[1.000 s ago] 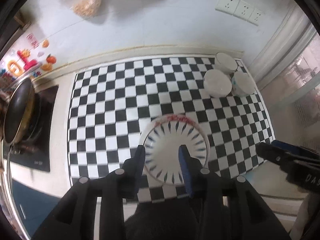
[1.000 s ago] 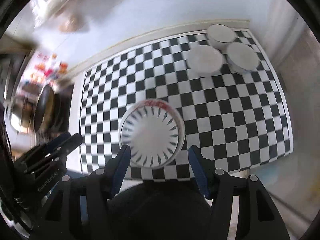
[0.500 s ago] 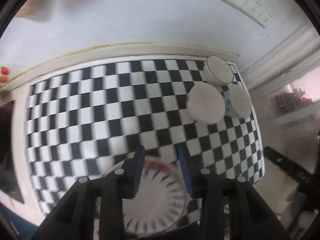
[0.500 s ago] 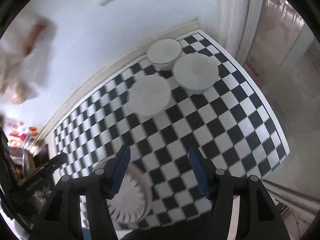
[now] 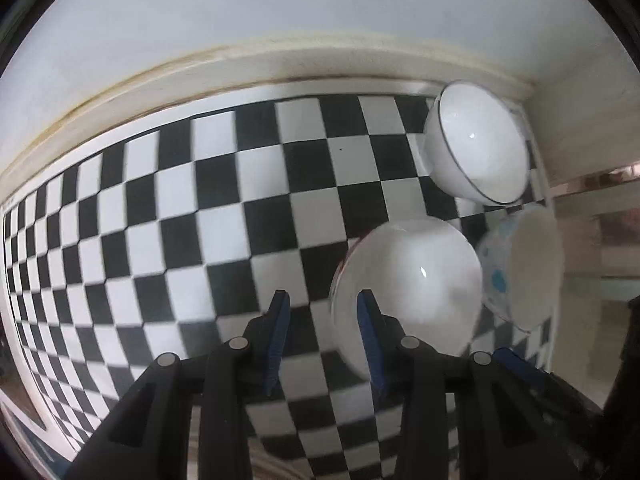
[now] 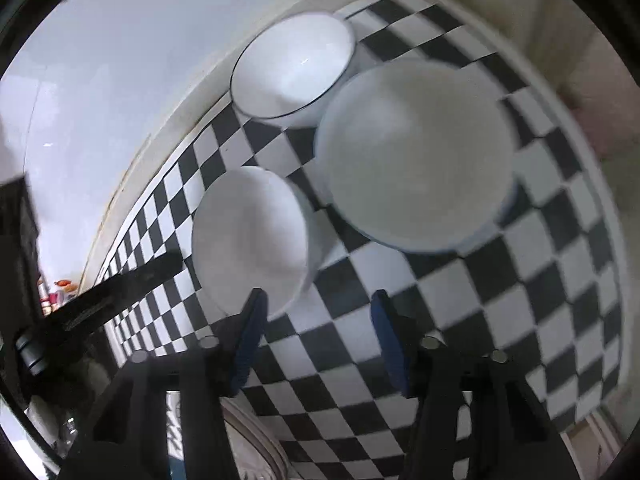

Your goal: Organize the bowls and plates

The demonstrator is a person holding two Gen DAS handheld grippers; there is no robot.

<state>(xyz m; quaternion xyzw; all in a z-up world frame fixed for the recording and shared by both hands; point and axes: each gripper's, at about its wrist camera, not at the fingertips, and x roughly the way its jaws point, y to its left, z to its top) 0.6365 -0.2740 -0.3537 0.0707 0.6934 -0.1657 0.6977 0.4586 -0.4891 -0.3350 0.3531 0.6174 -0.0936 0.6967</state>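
Three white bowls stand close together at the far right corner of the checkered counter. The near bowl [image 5: 408, 284] [image 6: 250, 236] has a reddish outer edge. The dark-rimmed bowl [image 5: 476, 148] [image 6: 292, 68] sits by the wall. The blue-patterned bowl [image 5: 520, 268] [image 6: 416, 152] is to the right. My left gripper [image 5: 322, 304] is open and empty, its right finger over the near bowl's left rim. My right gripper [image 6: 318, 308] is open and empty, just in front of the near and blue-patterned bowls. A patterned plate's rim [image 6: 256, 444] shows below the right gripper.
The black-and-white checkered mat [image 5: 180, 216] covers the counter up to a cream backsplash ledge [image 5: 240, 64] and white wall. The left gripper's black arm [image 6: 104, 292] crosses the left of the right wrist view. The counter's right edge [image 6: 600, 208] drops off beside the bowls.
Both grippers have moved forward and right, from over the patterned plate to close above the three bowls. The plate has dropped out of the left wrist view. Both stay open.
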